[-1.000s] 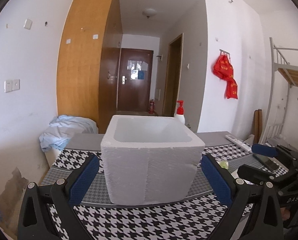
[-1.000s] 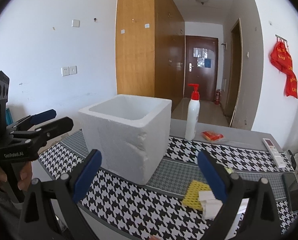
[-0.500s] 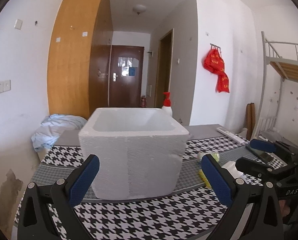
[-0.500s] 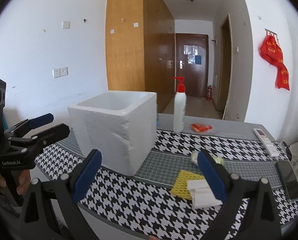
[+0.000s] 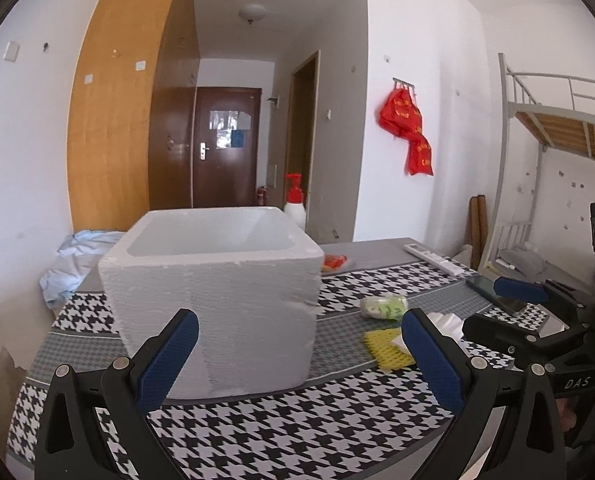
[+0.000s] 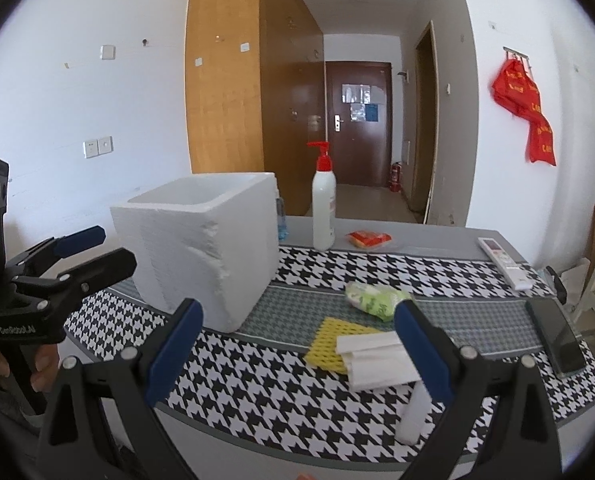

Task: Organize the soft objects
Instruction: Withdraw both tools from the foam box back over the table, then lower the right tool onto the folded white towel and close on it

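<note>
Hovering with both grippers spread wide and empty over the houndstooth cloth [image 6: 257, 376].

In my left wrist view the left gripper [image 5: 299, 364] framed the white foam box [image 5: 217, 292] at frame centre; the box hid all but the top of the pump bottle [image 5: 294, 200]. The right gripper [image 6: 297, 344] gaped over the soft things at lower centre: a yellow mesh sponge [image 6: 329, 338] partly under folded white foam sheets [image 6: 373, 360], with a green-white bundle [image 6: 373, 298] just above, its nature hard to make out. A white roll [image 6: 411, 412] at lower right was partly hidden by a finger. The phone [image 6: 557, 336] sat at the right edge.
</note>
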Demonstrator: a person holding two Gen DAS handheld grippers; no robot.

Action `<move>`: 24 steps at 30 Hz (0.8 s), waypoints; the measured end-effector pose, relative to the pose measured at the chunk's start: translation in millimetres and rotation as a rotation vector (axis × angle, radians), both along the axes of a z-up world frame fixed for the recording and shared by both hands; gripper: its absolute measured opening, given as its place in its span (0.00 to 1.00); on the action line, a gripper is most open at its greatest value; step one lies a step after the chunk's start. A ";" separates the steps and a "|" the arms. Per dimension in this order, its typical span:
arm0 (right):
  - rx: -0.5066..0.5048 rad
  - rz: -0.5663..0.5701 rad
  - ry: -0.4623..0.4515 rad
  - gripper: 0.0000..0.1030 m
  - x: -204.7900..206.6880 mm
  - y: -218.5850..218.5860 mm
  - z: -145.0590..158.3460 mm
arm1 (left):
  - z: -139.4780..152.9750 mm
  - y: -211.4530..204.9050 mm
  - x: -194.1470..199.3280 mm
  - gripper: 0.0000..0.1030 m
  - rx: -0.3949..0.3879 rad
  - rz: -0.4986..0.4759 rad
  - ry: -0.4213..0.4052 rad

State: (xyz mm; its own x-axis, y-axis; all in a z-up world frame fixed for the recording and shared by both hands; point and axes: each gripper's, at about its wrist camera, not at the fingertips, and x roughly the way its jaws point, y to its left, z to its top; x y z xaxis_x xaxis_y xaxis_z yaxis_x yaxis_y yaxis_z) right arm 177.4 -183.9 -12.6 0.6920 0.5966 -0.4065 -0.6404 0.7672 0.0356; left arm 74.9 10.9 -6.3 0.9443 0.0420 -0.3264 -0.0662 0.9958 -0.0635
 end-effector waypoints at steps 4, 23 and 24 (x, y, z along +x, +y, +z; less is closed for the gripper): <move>-0.001 -0.015 0.006 0.95 0.0 -6.5 -3.1 | -1.3 -5.5 2.8 0.99 0.000 -0.016 0.012; -0.018 -0.113 0.050 0.95 10.1 -40.4 -17.2 | -12.3 -35.9 26.1 0.99 0.012 -0.141 0.075; -0.017 -0.118 0.051 0.95 10.6 -41.8 -17.4 | -12.9 -37.3 27.4 0.99 0.015 -0.145 0.078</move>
State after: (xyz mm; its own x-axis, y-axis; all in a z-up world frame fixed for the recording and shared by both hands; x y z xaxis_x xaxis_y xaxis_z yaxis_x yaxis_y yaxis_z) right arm 188.1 -225.7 -30.0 0.7350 0.5053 -0.4522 -0.5438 0.8376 0.0523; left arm 102.3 -26.4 -19.2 0.9125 -0.0880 -0.3994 0.0744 0.9960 -0.0493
